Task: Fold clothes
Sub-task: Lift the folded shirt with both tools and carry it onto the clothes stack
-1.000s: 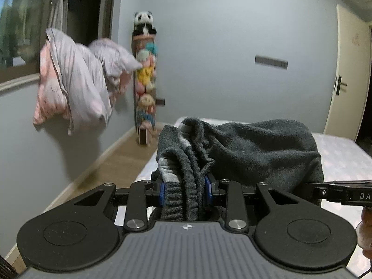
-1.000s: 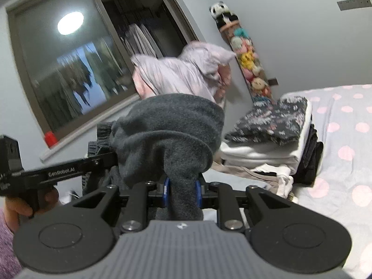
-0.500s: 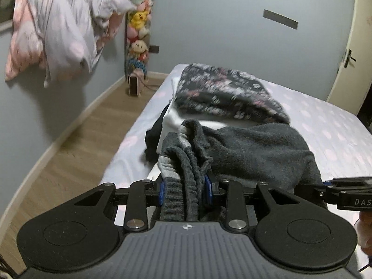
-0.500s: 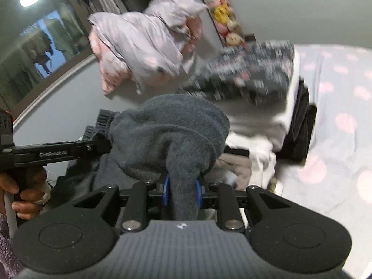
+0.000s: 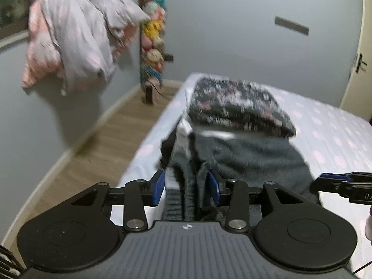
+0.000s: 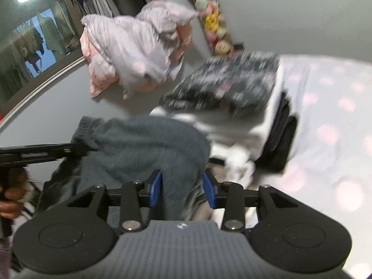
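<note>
A folded dark grey knit garment (image 5: 251,155) lies on the bed in front of a stack of folded clothes topped by a dark floral piece (image 5: 237,107). My left gripper (image 5: 186,187) is open, its blue pads apart on either side of the garment's ribbed edge. My right gripper (image 6: 182,191) is open too, pads apart around the garment's (image 6: 144,148) other end. The floral stack (image 6: 227,88) sits just beyond it. Each gripper shows at the side of the other's view.
The bed (image 5: 337,134) has a pale sheet with pink dots. Wood floor (image 5: 97,148) runs along its left side. Pink and grey bedding (image 5: 69,46) hangs on the wall by a window. A column of stuffed toys (image 5: 152,37) stands in the corner.
Both grippers have opened and let go of the grey garment, which now rests lower on the bed before the stack. Both views are blurred by motion.
</note>
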A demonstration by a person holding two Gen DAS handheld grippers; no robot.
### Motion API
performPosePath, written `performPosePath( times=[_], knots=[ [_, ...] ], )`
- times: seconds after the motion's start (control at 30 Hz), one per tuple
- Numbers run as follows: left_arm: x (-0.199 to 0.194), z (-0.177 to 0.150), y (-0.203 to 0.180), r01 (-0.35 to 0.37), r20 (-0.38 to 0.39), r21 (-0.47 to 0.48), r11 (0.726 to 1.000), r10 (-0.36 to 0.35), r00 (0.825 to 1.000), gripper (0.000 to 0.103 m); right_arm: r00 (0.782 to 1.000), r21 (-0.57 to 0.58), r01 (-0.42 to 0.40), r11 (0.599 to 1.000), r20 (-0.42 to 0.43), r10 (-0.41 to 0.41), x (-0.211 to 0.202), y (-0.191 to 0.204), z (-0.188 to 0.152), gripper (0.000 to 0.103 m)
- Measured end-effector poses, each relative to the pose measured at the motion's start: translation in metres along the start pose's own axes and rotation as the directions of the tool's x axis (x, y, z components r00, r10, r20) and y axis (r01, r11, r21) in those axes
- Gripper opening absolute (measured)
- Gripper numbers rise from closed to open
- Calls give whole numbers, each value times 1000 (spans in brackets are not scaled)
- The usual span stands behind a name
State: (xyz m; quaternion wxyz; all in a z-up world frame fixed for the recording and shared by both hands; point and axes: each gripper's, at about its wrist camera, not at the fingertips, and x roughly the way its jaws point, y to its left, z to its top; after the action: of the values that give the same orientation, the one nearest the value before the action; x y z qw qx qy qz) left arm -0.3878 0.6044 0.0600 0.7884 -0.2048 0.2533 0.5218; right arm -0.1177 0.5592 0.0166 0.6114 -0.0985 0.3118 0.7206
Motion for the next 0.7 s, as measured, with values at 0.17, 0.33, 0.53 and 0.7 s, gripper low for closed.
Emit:
performPosePath(
  times=[0.17,0.33,0.53,0.7],
  knots=[
    [-24,12,-2,-6,71,-31,999,9,997,39,997,-48,24,999,68,-21,-15,9,11,37],
    [-5,8,-14,-2,59,-33,999,4,998,28,997,-69,13,998,77,-7,6,26,15,28],
    [37,-12,4,-5,-49,-95,995,0,999,24,997,-97,59,994,51,-54,51,29,5,29],
    [51,-26,15,2,-82,-141,990,-14,997,24,999,-43,44,998,-6,-44,77,12,-9,29]
  ],
)
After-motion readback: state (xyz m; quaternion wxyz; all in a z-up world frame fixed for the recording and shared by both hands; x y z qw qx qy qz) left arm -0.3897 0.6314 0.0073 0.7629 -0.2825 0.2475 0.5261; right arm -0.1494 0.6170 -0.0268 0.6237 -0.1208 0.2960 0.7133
